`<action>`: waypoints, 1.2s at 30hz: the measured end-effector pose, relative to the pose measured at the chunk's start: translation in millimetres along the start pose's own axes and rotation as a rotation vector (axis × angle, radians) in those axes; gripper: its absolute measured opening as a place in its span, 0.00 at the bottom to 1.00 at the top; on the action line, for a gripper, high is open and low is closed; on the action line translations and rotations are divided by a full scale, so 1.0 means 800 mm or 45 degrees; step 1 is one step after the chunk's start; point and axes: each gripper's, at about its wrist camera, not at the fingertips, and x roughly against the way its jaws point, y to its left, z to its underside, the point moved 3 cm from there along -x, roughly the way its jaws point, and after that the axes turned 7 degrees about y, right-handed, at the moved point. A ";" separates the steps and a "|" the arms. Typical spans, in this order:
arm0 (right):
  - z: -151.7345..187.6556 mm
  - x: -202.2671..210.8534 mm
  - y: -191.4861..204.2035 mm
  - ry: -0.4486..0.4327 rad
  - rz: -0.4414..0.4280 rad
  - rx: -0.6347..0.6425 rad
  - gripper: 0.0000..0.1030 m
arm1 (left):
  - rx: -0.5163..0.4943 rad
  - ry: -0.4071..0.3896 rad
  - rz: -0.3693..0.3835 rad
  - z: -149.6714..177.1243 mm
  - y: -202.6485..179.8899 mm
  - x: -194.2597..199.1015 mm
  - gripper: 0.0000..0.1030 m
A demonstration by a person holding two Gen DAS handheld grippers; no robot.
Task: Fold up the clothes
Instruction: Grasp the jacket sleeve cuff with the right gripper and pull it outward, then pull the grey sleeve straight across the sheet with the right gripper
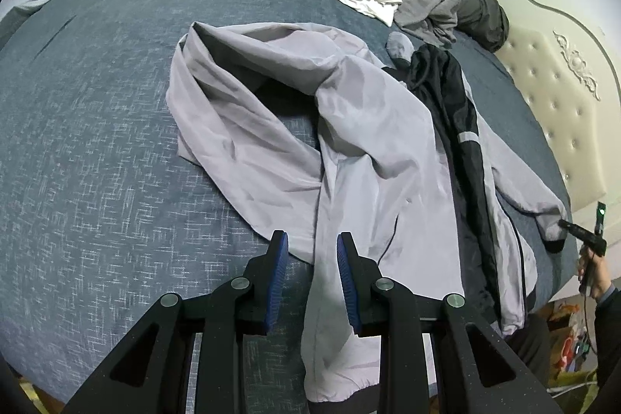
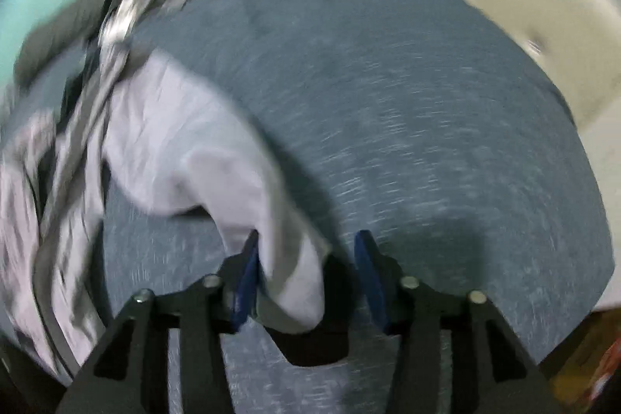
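Jacket (image 1: 372,142): pale grey, spread rumpled on the bed (image 1: 97,142), long axis running away from the left claw (image 1: 312,255) toward the pillows.
Left claw: jaws apart, hem between them, not pinched.
Right claw (image 2: 306,258): jaws wide, cuff (image 2: 295,282) lying loose between them; view blurred.
Nearer: right claw to sleeve, left to hem.

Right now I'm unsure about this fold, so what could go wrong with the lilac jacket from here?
1. The right gripper stands open around the sleeve cuff of the light lilac windbreaker jacket; the cuff may slip out.
2. The left gripper is open over the hem; closing could pinch the blue bedspread too.
3. The left sleeve lies crumpled, so folding now may trap wrinkles.
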 end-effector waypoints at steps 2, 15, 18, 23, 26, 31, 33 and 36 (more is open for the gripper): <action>0.007 0.001 -0.012 -0.022 -0.047 -0.057 0.50 | 0.005 0.003 0.003 -0.001 0.000 -0.004 0.28; 0.064 -0.018 -0.039 -0.093 -0.282 -0.294 0.60 | -0.031 0.000 0.008 -0.014 -0.023 -0.007 0.28; 0.068 -0.028 -0.043 -0.114 -0.327 -0.360 0.60 | -0.028 -0.008 0.012 -0.017 -0.027 -0.004 0.28; 0.058 -0.030 -0.043 -0.145 -0.338 -0.388 0.31 | -0.047 -0.013 0.002 -0.023 -0.033 0.001 0.28; 0.030 -0.015 -0.039 -0.173 -0.298 -0.300 0.14 | -0.040 -0.020 -0.012 -0.029 -0.030 0.004 0.28; -0.046 0.017 -0.053 -0.206 -0.154 -0.178 0.12 | -0.015 -0.033 -0.037 -0.042 -0.024 0.009 0.28; -0.078 0.029 -0.067 -0.210 -0.101 -0.174 0.11 | -0.009 -0.035 -0.047 -0.047 -0.022 0.009 0.28; -0.124 0.046 -0.092 -0.209 -0.016 -0.184 0.11 | 0.003 -0.036 -0.068 -0.057 -0.017 0.008 0.28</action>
